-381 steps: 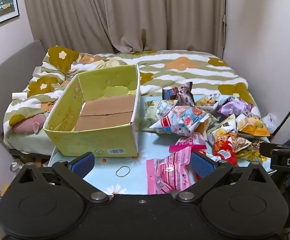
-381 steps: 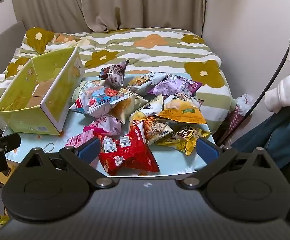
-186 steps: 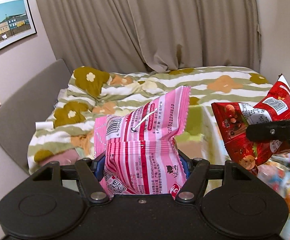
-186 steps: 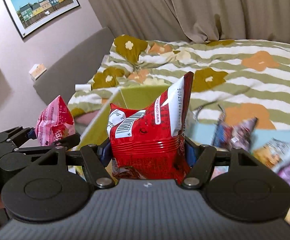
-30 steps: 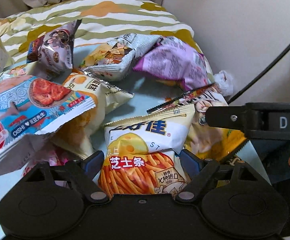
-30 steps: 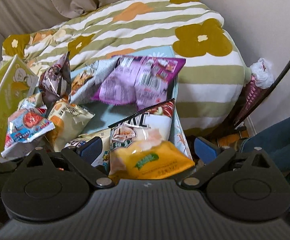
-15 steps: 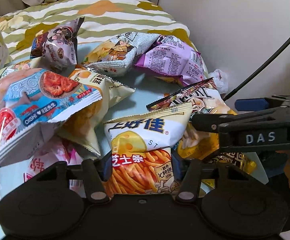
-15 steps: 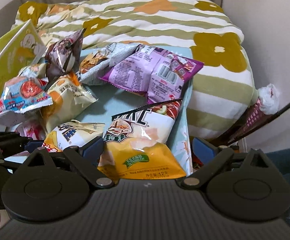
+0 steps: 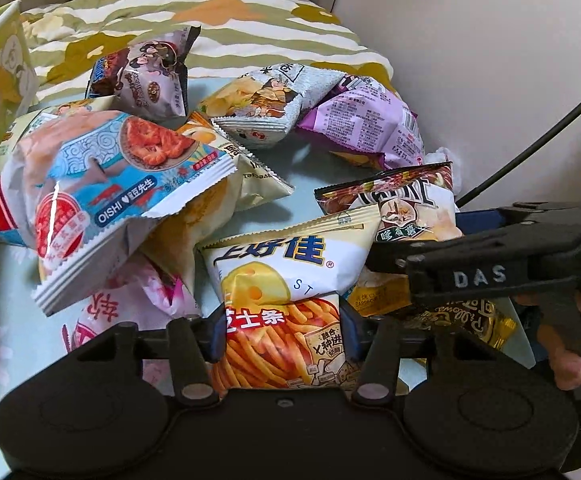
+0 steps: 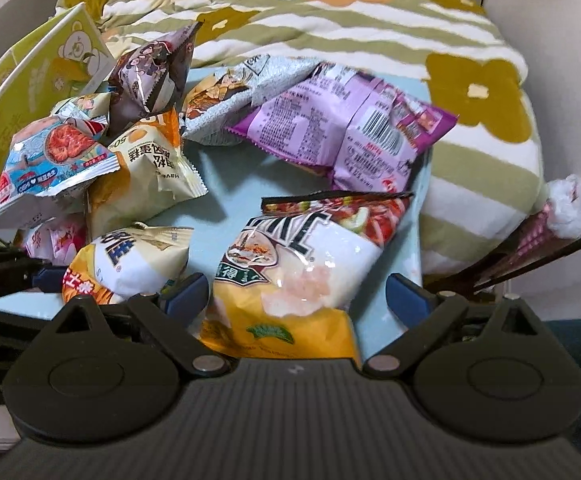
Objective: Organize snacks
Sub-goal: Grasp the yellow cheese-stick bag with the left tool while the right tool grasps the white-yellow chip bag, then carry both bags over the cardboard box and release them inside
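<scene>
Since a second ago the left gripper (image 9: 284,330) has closed on the cheese-stick bag (image 9: 286,280) — pinched low, on the tabletop (image 10: 230,196). Right gripper (image 10: 296,292) stands wide around the yellow-and-white bag (image 10: 290,280) (pads not touching).

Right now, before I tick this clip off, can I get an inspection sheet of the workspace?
Surface: light blue table, mostly covered.
Job's things: cheese-stick bag; yellow-white chip bag; purple bag; shrimp-cracker bag; green box at left.
Clutter: nothing seen beyond the piled snacks.
Grippers: left gripper shut on the cheese-stick bag; right gripper open, straddling the yellow-white chip bag.
Cables: black cable along the wall.
Surroundings: flowered bedding, curtain, wall.
</scene>
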{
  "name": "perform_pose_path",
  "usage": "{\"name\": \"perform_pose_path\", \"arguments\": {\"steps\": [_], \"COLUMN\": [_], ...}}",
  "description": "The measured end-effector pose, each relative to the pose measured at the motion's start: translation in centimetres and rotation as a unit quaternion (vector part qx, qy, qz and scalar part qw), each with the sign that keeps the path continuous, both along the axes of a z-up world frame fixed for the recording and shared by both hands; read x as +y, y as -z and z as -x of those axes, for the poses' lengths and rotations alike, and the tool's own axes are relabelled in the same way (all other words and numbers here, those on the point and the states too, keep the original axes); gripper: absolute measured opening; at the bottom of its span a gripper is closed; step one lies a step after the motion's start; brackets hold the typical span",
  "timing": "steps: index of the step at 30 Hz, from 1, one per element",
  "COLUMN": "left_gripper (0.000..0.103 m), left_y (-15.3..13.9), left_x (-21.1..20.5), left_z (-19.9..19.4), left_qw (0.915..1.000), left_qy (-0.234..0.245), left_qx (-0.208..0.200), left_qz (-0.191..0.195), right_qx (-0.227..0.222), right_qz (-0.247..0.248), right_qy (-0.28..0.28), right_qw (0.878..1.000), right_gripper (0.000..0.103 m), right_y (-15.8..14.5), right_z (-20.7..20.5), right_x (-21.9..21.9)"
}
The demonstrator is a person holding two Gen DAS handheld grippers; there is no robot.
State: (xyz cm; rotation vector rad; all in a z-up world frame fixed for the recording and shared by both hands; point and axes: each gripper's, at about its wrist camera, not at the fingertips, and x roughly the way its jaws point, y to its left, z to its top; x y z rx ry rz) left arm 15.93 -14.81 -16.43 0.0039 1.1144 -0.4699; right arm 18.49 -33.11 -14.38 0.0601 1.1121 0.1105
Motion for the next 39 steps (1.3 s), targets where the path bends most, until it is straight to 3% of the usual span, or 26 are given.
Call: {"name": "perform_pose_path", "arguments": {"steps": [4, 5, 8, 11, 26, 32, 39], "left_gripper": [0.056, 0.056, 0.056, 0.056, 0.056, 0.056, 0.056], "left_y": [0.0, 0.0, 0.0, -0.1, -3.6, -7.1, -11.9], "left_x": [0.2, 0.2, 0.1, 0.1, -0.8, -0.5, 2.4], "left_z": [-0.1, 0.0, 0.0, -0.1, 2.2, 4.0, 6.0], "left_qw": [1.0, 1.0, 1.0, 1.0, 0.999, 0.9958, 0.9874], "left_qy": [0.0, 0.001, 0.002, 0.001, 0.004, -0.009, -0.058], "left_qx": [0.001, 0.001, 0.0, 0.0, -0.043, -0.088, -0.146], "left_qz": [0.002, 0.002, -0.001, 0.0, 0.013, 0.025, 0.018], "right_qx": [0.005, 0.011, 0.012, 0.002, -0.047, -0.081, -0.126], "right_qz": [-0.024, -0.027, -0.045, -0.034, -0.045, -0.048, -0.062], "right_qy": [0.019, 0.022, 0.032, 0.037, 0.053, 0.048, 0.017], "right_qw": [1.0, 0.999, 0.998, 0.999, 0.996, 0.994, 0.99], "right_gripper": [0.103, 0.095, 0.083, 0.077, 0.074, 0.074, 0.074], "right_y": [0.7, 0.9, 1.0, 0.5, -4.2, -7.6, -12.1], "right_z": [-0.5, -0.6, -0.6, -0.1, 2.9, 4.7, 5.8], "right_x": [-0.2, -0.3, -0.6, -0.6, -1.8, -2.1, -0.5]}}
